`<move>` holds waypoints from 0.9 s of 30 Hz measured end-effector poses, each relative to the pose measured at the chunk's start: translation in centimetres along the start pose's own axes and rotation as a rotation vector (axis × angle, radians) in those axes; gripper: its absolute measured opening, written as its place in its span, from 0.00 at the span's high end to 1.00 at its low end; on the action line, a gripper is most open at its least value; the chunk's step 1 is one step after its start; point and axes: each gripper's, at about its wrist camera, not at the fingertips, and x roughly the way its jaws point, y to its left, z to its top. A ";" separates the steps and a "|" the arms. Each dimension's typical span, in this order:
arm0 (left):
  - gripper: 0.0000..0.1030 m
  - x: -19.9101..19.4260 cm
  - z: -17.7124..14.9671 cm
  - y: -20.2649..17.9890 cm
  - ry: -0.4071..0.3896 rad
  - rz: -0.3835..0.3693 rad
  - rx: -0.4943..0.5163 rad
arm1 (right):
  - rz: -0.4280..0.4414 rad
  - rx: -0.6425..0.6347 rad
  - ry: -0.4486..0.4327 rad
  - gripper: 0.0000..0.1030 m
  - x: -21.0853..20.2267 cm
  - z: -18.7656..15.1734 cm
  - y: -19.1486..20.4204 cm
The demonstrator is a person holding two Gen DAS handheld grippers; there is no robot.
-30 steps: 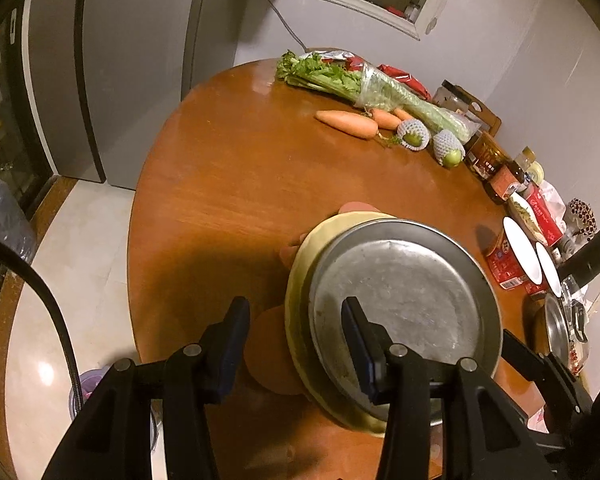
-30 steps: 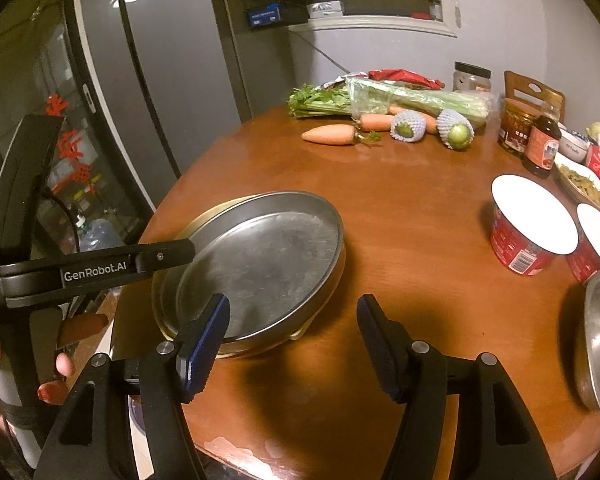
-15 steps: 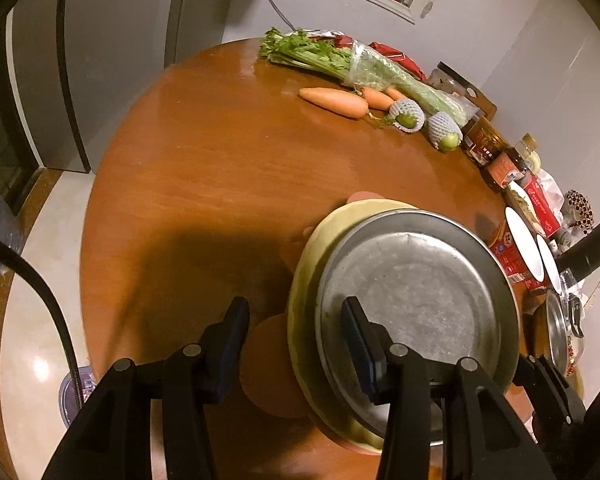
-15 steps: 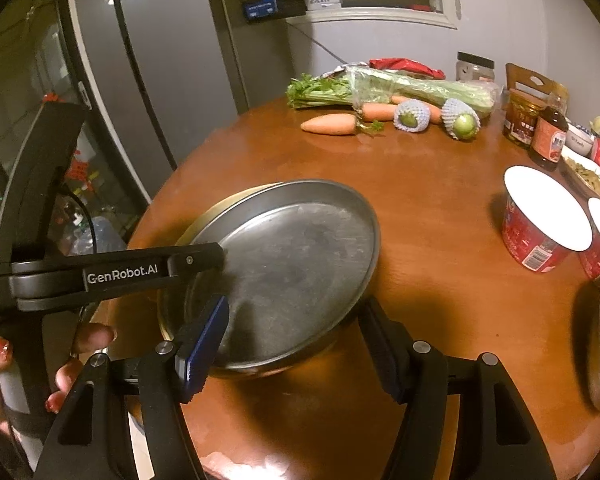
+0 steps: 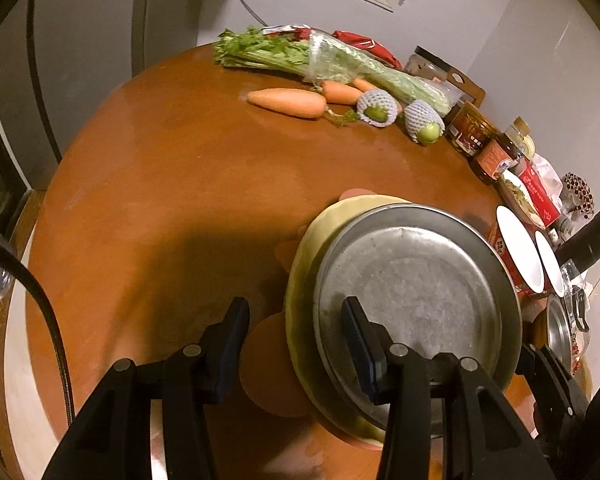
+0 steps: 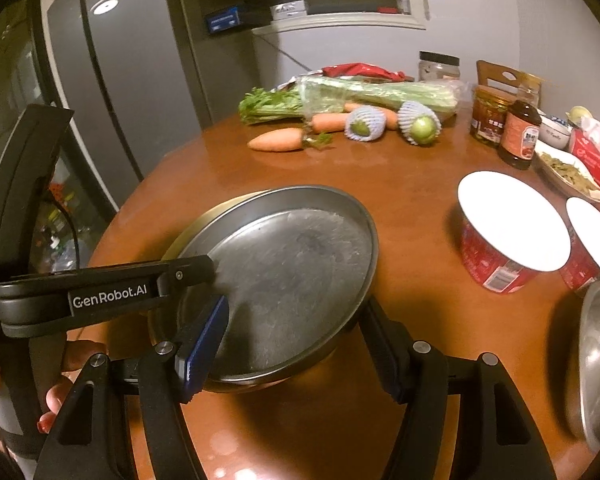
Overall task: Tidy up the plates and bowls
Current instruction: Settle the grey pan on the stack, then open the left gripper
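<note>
The metal plate (image 6: pixel 284 276) looks stiff, light and slick, so the raised rim is likely the only sure hold; it sits nested on a yellow plate (image 5: pixel 304 264) near the table's (image 5: pixel 172 184) front edge. It is round, shallow, dull grey and scuffed. The left gripper (image 5: pixel 296 328) pinches the stacked rims at one side. The right gripper (image 6: pixel 296 340) has its fingers spread around the near rim, not visibly pressing.
</note>
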 end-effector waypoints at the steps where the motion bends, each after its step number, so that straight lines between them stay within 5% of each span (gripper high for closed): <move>1: 0.54 0.1 0.1 -0.3 0.001 0.000 0.007 | -0.004 0.003 -0.001 0.33 0.1 0.1 -0.3; 27: 0.53 -4.3 -1.3 0.4 -0.130 0.041 -0.006 | -0.029 0.034 -0.085 0.32 -1.6 0.4 -1.2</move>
